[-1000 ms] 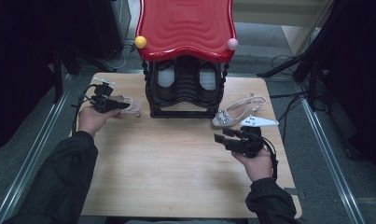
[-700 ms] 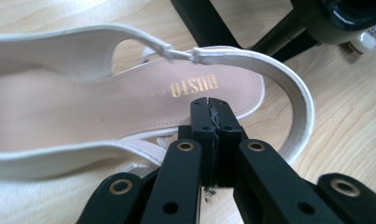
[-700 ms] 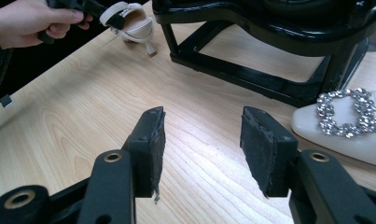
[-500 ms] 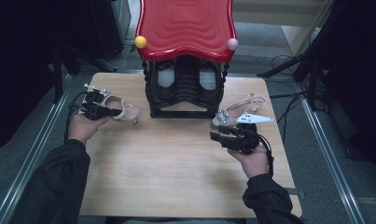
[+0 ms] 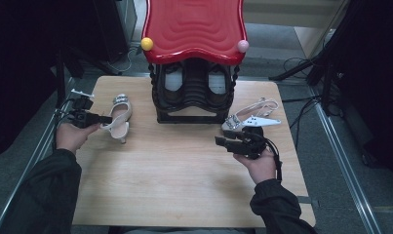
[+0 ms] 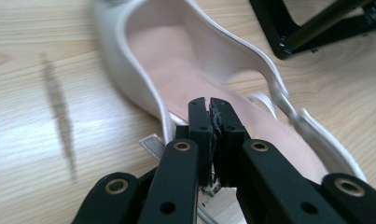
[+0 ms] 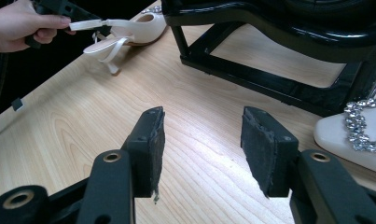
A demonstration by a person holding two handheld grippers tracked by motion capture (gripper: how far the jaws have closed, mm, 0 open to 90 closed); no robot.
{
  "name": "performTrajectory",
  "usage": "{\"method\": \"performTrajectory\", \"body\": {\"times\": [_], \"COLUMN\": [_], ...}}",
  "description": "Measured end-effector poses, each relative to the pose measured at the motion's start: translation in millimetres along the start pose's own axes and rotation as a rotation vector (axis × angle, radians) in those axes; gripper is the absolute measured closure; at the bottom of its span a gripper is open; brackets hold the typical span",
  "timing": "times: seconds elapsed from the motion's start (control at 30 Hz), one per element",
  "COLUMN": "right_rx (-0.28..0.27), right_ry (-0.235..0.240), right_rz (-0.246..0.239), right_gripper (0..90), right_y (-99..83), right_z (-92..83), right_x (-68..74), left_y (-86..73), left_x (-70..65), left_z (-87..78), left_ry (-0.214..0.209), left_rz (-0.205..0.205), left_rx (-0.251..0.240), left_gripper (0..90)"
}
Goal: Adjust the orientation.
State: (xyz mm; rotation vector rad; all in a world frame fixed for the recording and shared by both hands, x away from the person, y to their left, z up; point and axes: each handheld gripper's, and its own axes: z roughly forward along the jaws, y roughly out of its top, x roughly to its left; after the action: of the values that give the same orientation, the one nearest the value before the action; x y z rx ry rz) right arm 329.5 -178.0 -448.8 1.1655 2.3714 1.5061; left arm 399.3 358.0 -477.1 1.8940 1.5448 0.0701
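White shoe (image 5: 118, 117) lies at the table's (image 5: 184, 185) left side near the black rack (image 5: 191, 92), its heel strap pinched in the closed left gripper (image 5: 105, 119). A thin strap hold could slip or let the shoe swing into the rack. Right gripper (image 5: 222, 142) hangs open and empty beside the second shoe (image 5: 247, 119).

Dark sleeves, black or very dark green, loose and creased, down to both wrists. Left gripper (image 5: 108, 119): matte black, boxy, with a small pale tab at its rear and a thin black cable looping off the back. Right gripper (image 5: 218, 141): same black build, cable curling round behind the hand. Seen close, fingers (image 6: 202, 126) flat and black, each bolted to angular link arms by brass-ringed rivets, with smaller plain holes beside them. Pads (image 7: 258, 140) dark grey rubber, rough and frayed at the edges, perhaps chipped; hard to tell under the glare.
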Motion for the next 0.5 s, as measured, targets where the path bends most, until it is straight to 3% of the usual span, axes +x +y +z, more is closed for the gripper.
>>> {"method": "performTrajectory", "body": {"times": [0.23, 0.33, 0.43, 0.5], "right_rx": [0.005, 0.009, 0.009, 0.006], "right_ry": [-0.001, -0.004, -0.01, -0.012], "right_rz": [0.002, 0.003, 0.003, -0.002], "right_gripper": [50.6, 50.6, 50.6, 50.6], "right_y": [0.9, 0.8, 0.7, 0.8], "right_z": [2.9, 2.8, 3.0, 2.8], "right_x": [0.1, -0.4, -0.5, -0.6], "left_y": [2.8, 6.0, 10.0, 11.5], "left_x": [-5.0, -7.5, -7.9, -6.3], "left_z": [-6.5, -10.0, -12.9, -12.4], "left_ry": [-0.001, 0.002, 0.027, 0.049], "left_rz": [0.008, 0.0, -0.019, -0.022], "left_rx": [-0.027, -0.067, -0.106, -0.105], "left_gripper": [83.2, 75.2, 67.3, 63.3]}}
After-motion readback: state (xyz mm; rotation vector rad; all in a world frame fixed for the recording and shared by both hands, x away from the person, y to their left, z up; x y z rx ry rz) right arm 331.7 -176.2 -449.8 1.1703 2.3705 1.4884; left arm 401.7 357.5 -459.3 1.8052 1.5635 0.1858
